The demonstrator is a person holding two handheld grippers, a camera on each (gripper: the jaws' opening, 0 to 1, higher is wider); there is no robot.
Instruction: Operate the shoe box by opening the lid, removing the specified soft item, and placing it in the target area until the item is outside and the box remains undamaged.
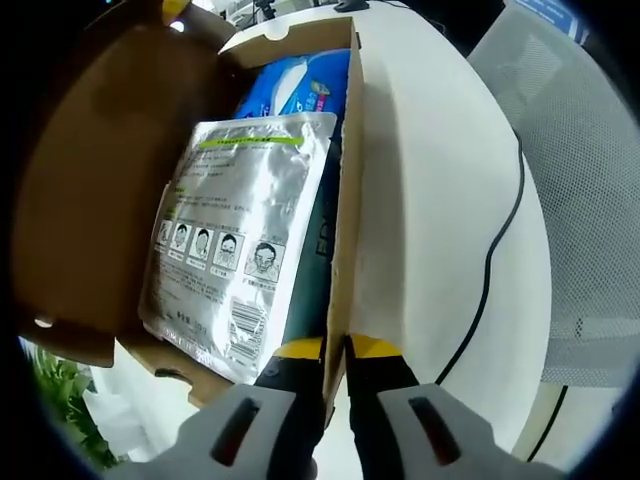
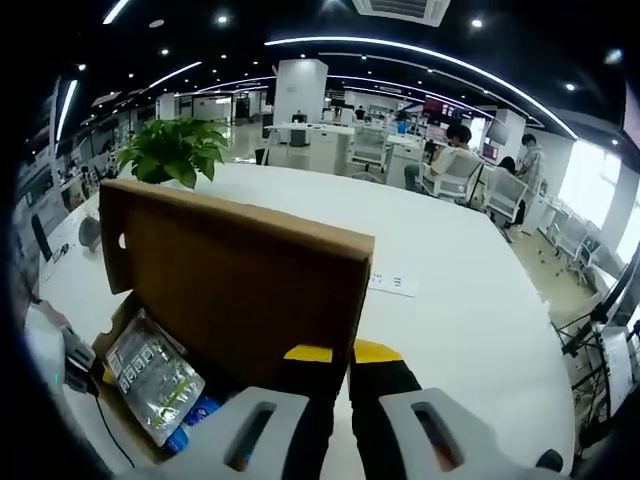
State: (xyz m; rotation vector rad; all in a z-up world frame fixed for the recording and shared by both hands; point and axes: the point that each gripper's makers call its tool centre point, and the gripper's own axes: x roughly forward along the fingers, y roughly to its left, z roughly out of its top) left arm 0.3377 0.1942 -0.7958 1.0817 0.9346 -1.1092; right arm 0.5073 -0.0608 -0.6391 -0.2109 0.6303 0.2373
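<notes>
Shoe box [image 1: 345,200] is already open, and both grippers are busy with it. The left gripper [image 1: 336,348] has its yellow-tipped fingers [image 1: 375,347] closed on the box's side wall, one finger inside and one outside. The right gripper [image 2: 342,353] has its fingers [image 2: 309,353] together on the edge of the raised lid [image 2: 235,280], so the lid stands up in front of them.

The soft item, a silver foil pouch [image 1: 235,240], lies flat inside the box, just ahead and to the left of the left fingers. Its long axis runs along the box, away from these fingers. A blue packet [image 1: 300,85] lies under it, at the far end. In the right gripper view the pouch [image 2: 152,376] is low and to the left of the fingers, beyond the lid.

I judge that the left gripper is nearer to the pouch, but it must first release the wall. The wall stands between.

Outside the box, the white tabletop [image 1: 430,190] carries a black cable [image 1: 495,260]; a potted plant [image 2: 172,150] stands behind the lid.
</notes>
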